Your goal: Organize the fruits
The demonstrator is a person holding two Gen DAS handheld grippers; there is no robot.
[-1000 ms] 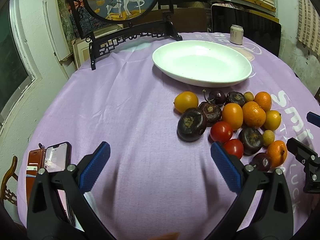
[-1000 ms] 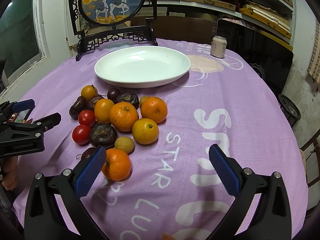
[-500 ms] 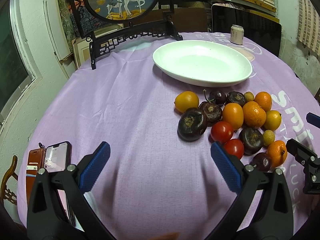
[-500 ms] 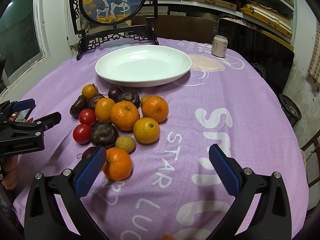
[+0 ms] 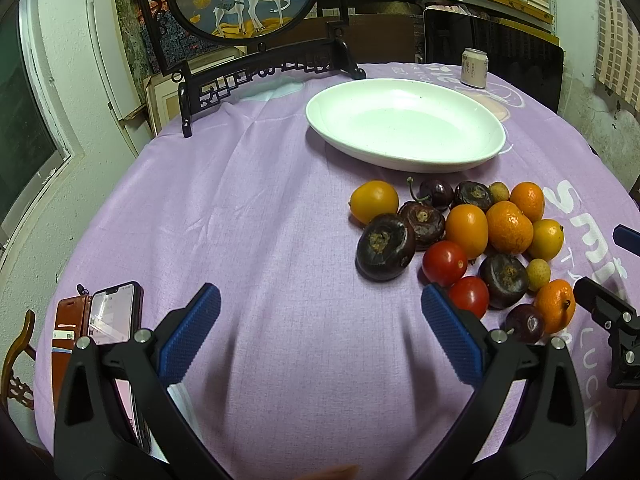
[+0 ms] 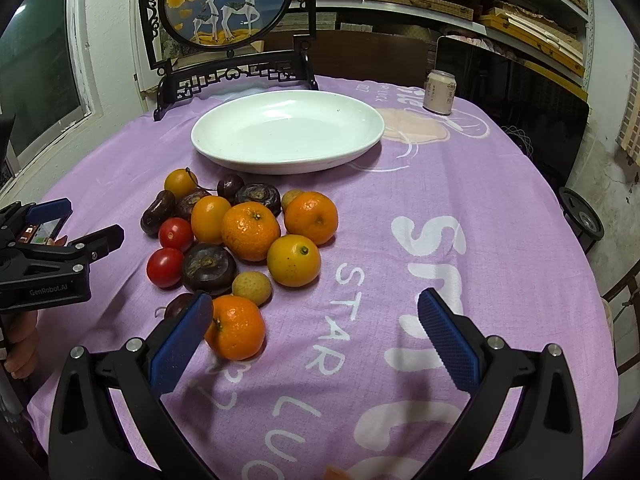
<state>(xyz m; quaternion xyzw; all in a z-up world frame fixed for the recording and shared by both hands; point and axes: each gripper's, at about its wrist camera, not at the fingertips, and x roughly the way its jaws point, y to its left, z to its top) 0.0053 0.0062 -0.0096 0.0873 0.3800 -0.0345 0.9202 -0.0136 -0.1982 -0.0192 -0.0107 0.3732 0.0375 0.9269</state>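
A white oval plate (image 5: 404, 128) (image 6: 288, 132) lies bare on the purple tablecloth. In front of it sits a cluster of fruit: oranges (image 6: 250, 230), red tomatoes (image 5: 445, 262), dark water chestnuts (image 5: 385, 246) and small longans (image 6: 252, 288). My left gripper (image 5: 320, 316) hovers open over bare cloth, left of the cluster; its right finger is close to a tomato (image 5: 469, 296). My right gripper (image 6: 314, 320) is open; its left finger sits beside the nearest orange (image 6: 236, 326), which lies just inside the gap.
A phone in a brown case (image 5: 108, 316) lies at the near left table edge. A drink can (image 6: 440, 92) stands at the back right. A carved black stand with a round deer picture (image 5: 256, 24) rises behind the plate. A hand (image 6: 20, 340) holds the left gripper.
The right gripper has crept slightly forward toward the fruit, so the nearest orange now sits closer to its left finger. The left gripper has barely moved.
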